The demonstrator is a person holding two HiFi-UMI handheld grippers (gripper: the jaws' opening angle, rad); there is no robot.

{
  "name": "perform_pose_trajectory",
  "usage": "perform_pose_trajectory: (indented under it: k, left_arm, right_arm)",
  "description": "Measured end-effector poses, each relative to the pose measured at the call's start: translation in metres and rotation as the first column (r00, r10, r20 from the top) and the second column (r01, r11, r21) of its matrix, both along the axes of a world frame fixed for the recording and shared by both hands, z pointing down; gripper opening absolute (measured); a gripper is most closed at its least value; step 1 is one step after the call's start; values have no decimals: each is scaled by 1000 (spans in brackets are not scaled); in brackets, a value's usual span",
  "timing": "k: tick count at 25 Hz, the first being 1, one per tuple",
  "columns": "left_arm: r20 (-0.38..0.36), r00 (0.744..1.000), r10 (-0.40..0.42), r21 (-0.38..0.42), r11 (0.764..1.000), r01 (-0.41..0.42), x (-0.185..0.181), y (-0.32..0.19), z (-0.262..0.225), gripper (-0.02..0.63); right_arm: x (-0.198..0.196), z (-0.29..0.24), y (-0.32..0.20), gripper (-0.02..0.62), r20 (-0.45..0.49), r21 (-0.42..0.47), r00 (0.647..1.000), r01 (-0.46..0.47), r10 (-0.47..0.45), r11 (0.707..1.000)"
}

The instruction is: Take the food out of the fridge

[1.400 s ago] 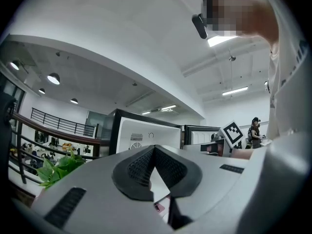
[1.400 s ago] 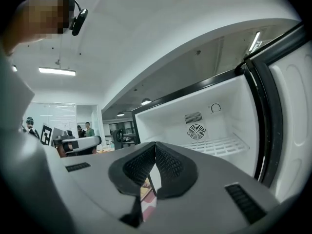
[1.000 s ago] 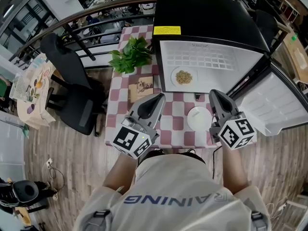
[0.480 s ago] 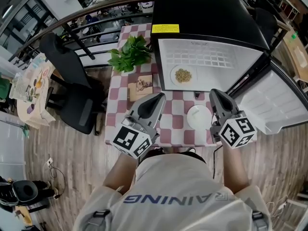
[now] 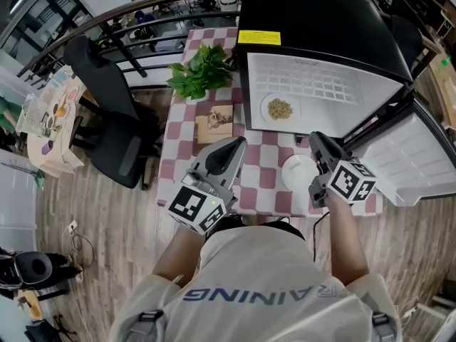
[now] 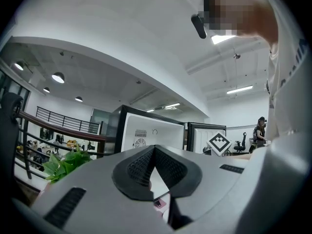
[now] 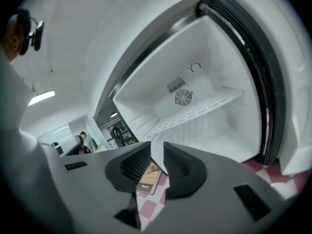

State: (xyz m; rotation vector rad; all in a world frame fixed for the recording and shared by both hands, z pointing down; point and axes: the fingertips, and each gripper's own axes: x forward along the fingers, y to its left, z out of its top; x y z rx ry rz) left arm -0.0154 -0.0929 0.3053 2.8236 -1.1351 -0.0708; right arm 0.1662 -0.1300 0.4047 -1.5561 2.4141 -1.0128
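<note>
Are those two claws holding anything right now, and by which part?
Nothing is held. The left gripper has its jaws shut and empty; the right gripper has jaws that have just been opening slightly, with nothing between them.

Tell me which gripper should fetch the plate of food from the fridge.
Right. The right gripper faces straight into the open fridge near the plate of food, jaws just opening, nothing between them. The left gripper is shut, farther left over the table.
</note>
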Motion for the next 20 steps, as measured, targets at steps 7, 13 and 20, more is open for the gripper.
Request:
perform_pose_trajectory:
  k: [7,13,20]
  left_arm:
    - [-2,998,-66,-35,997,66,-19,-2,15,5]
    - [3,994,-107,-74,991,107,-32,-2,31,5]
    - [17,990,-141,-120,983,142,-37,-5,48,5]
  right_arm:
    - [-5,55,-27,124,287,-219,955,-16,80,976]
    - [-5,109,-54,129,463,-390,857,-34,228,920]
    - [-5,177,-82,129,496,-544,775,-74,391,836]
